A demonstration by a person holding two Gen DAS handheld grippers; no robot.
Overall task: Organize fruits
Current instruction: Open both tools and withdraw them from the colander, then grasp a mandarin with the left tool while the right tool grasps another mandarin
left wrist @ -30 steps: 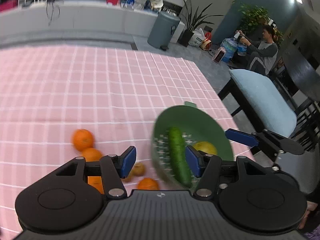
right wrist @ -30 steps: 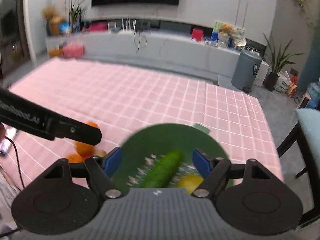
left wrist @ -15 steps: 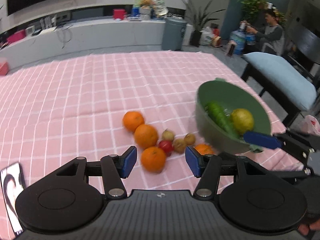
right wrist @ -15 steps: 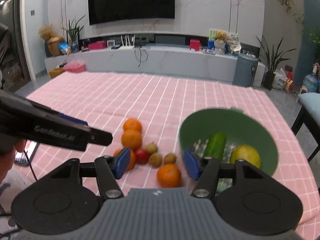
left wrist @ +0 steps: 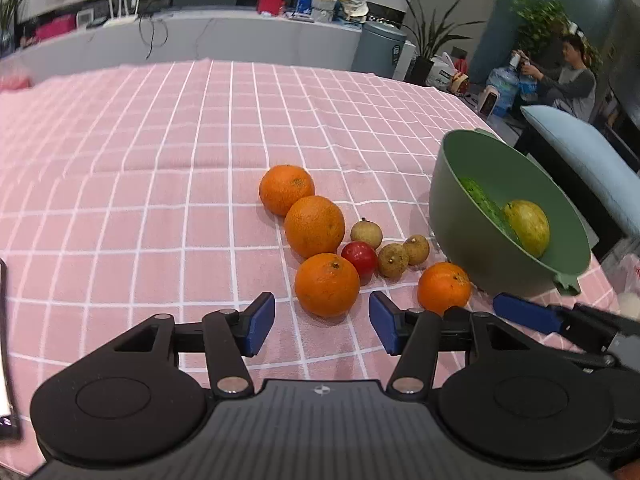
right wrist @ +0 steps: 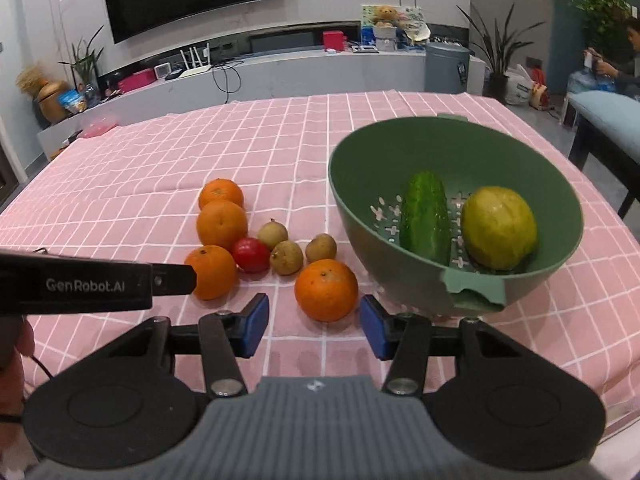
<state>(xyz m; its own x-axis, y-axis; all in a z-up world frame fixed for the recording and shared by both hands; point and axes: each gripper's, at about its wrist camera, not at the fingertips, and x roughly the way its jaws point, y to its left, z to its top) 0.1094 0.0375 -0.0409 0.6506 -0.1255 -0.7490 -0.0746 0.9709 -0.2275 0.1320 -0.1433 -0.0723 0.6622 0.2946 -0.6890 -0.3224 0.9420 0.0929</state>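
Note:
Several oranges lie on the pink checked tablecloth (left wrist: 160,184), with a small red fruit (left wrist: 359,257) and three small brown fruits (left wrist: 393,259) among them. My left gripper (left wrist: 322,328) is open and empty, just short of the nearest orange (left wrist: 327,284). My right gripper (right wrist: 314,330) is open and empty, just short of another orange (right wrist: 326,290). A green colander bowl (right wrist: 360,176) stands at the right and holds a cucumber (right wrist: 425,216) and a yellow-green fruit (right wrist: 498,227). The bowl also shows in the left wrist view (left wrist: 456,216).
The left gripper's finger (right wrist: 96,286) reaches in from the left in the right wrist view. A phone (left wrist: 3,344) lies at the table's left edge. A chair with a blue cushion (left wrist: 588,160) stands beyond the right edge. A person (left wrist: 568,76) sits far right.
Both cameras have pulled back and swung left from above the bowl; the fruit cluster now lies in front of both grippers. Both grippers stay open.

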